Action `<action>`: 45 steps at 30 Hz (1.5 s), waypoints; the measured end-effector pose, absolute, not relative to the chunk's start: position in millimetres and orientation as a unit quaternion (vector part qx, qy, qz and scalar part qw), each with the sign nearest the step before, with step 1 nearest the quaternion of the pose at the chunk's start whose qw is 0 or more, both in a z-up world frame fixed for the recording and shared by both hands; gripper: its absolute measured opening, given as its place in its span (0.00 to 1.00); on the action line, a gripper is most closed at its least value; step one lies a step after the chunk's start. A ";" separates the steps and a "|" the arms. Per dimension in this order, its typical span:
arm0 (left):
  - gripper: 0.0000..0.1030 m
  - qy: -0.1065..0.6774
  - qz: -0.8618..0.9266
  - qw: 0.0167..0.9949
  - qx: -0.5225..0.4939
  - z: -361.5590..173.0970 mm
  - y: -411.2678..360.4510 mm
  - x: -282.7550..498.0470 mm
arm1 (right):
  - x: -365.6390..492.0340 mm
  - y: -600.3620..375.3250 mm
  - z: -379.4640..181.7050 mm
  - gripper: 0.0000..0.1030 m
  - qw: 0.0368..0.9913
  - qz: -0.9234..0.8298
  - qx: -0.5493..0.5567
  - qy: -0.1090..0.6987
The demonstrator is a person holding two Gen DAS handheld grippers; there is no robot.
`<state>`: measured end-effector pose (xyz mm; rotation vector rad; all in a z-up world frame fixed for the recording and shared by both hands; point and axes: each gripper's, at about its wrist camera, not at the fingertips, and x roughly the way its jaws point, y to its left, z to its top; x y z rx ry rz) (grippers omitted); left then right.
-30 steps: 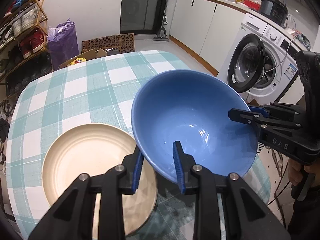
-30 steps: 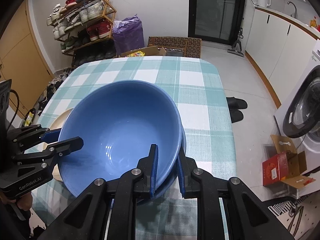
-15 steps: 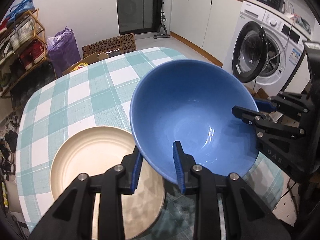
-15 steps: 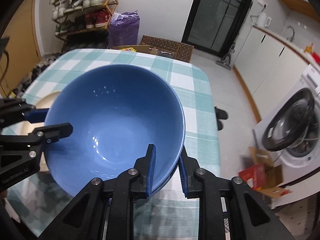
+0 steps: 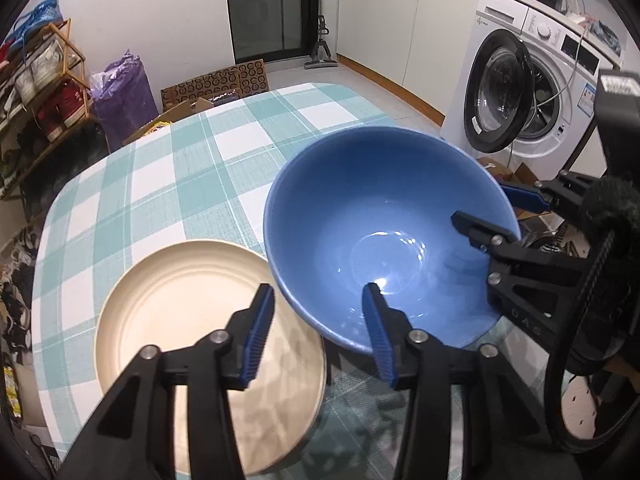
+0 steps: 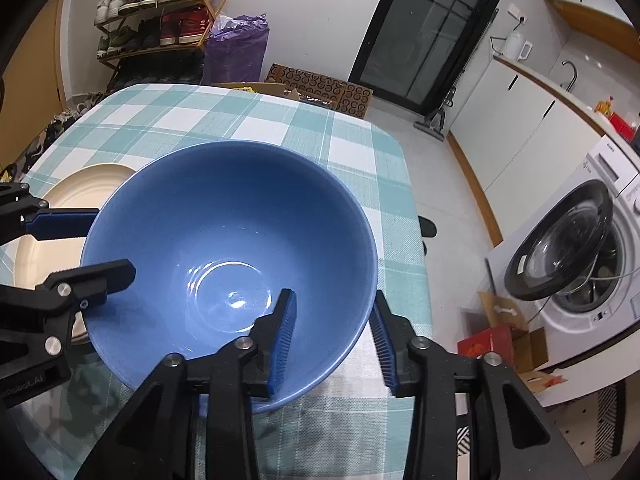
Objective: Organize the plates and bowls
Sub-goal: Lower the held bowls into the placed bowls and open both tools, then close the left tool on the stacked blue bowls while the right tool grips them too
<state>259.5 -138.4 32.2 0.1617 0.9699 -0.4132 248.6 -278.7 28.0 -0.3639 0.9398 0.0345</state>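
Note:
A large blue bowl [image 5: 384, 232] [image 6: 228, 248] sits on the checked table beside a cream plate [image 5: 200, 320] [image 6: 60, 208]. My left gripper [image 5: 316, 332] is open, its fingers astride the bowl's near-left rim, one inside and one over the plate. My right gripper [image 6: 332, 332] is open too, astride the bowl's right rim, with a gap between its pads and the wall. Each gripper shows in the other's view, the right one [image 5: 492, 216] and the left one [image 6: 80, 244].
The teal-and-white checked table [image 5: 180, 176] [image 6: 208, 120] stretches behind the dishes. A washing machine with its door open [image 5: 532, 92] [image 6: 580, 264] stands to the right. A shoe rack [image 6: 160, 20], a purple bag [image 5: 124, 92] and cardboard boxes lie beyond the table.
Both grippers have opened and let go of the bowl's rim. The bowl has gone from tilted and lifted to resting level on the table beside the plate.

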 end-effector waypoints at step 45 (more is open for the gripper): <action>1.00 0.457 -0.186 0.870 -0.011 36.4 -103.1 268.9 | 243.4 -355.7 44.6 1.00 0.887 0.100 0.057 0.448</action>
